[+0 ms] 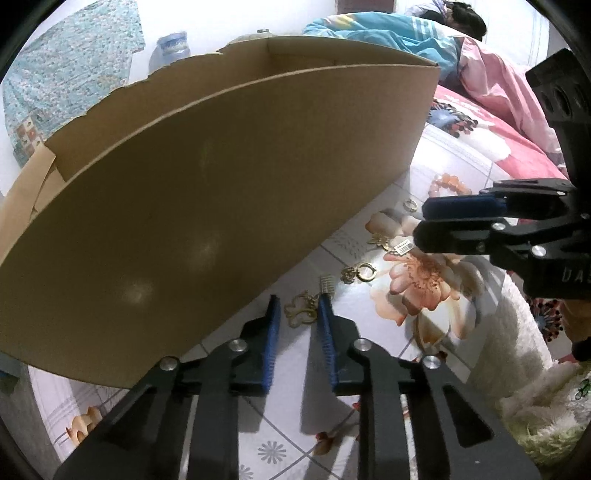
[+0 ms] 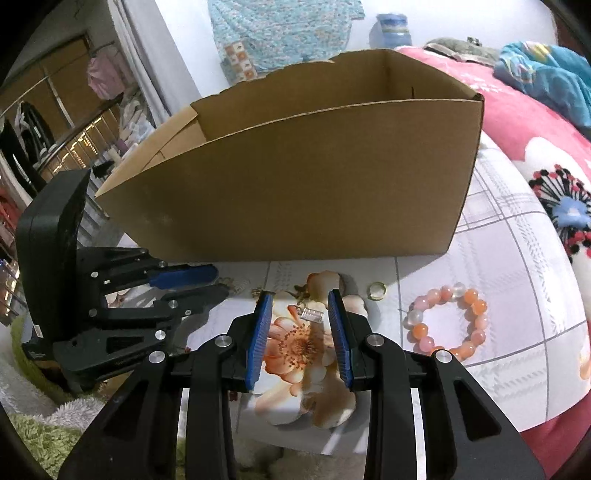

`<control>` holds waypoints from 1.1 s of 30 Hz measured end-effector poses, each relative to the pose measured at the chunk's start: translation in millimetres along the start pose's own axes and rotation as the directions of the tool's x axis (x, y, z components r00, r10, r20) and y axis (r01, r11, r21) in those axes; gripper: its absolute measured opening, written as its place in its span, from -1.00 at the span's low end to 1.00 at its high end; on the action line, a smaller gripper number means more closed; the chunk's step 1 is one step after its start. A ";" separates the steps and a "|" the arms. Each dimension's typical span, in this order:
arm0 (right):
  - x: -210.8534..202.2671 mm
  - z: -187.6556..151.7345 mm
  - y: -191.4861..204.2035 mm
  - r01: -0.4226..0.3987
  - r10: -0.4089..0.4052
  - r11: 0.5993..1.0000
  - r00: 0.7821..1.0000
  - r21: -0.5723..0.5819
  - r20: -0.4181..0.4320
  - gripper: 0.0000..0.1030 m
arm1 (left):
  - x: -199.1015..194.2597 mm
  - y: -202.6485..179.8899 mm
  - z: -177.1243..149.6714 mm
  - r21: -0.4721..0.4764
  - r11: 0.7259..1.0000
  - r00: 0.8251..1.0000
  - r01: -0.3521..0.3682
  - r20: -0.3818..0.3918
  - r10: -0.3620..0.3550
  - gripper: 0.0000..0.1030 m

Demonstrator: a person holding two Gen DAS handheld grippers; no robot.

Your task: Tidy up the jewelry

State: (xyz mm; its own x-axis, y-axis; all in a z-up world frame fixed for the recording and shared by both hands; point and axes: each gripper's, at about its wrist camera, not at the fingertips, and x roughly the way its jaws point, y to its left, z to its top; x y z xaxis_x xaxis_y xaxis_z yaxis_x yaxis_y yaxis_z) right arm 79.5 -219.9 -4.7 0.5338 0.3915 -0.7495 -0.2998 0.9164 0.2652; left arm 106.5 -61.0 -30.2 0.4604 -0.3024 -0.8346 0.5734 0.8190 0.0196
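Gold jewelry lies on a floral bed sheet in front of a cardboard box. My left gripper points down with narrow jaws on either side of a gold butterfly earring; the pads are not clearly pressing on it. My right gripper stands open over a small tagged silver piece, which lies on the sheet between its fingers. Each gripper shows in the other's view: the right gripper and the left gripper. A gold hoop pair and a gold flower piece lie between them.
A pink and orange bead bracelet and a gold ring lie right of my right gripper. The box stands open-topped just behind the jewelry. A pink blanket and a lying person are beyond. A fluffy rug lies below the bed edge.
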 end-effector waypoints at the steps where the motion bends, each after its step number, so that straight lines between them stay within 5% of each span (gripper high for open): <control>1: 0.0 0.1 0.7 -0.001 0.001 1.000 1.000 -0.003 0.000 -0.42 | 0.5 -0.1 0.2 0.002 1.000 1.000 -0.002 0.000 0.002 -0.69; 17: -8.7 -1.5 8.6 -0.001 0.001 1.000 1.000 -0.024 0.013 -0.42 | -23.0 6.7 -7.9 -0.031 0.999 0.999 0.010 0.047 -0.008 -0.69; 24: 3.1 0.8 35.5 -0.062 0.060 0.992 0.998 -0.114 -0.020 -0.40 | -27.9 14.4 -19.7 -0.076 0.997 0.999 -0.020 0.036 0.022 -0.69; 33: 25.7 4.0 64.9 -0.039 0.028 0.967 0.998 -0.250 -0.048 -0.40 | -27.9 20.9 -28.2 -0.108 0.994 0.999 -0.018 0.037 0.023 -0.69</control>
State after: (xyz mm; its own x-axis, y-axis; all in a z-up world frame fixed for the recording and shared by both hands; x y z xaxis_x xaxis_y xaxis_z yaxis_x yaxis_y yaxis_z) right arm 77.0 -150.0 -4.3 0.4867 0.4125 -0.7701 -0.5086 0.8505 0.1341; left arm 86.5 -21.7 -22.1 0.4982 -0.3018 -0.8129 0.4883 0.8723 -0.0247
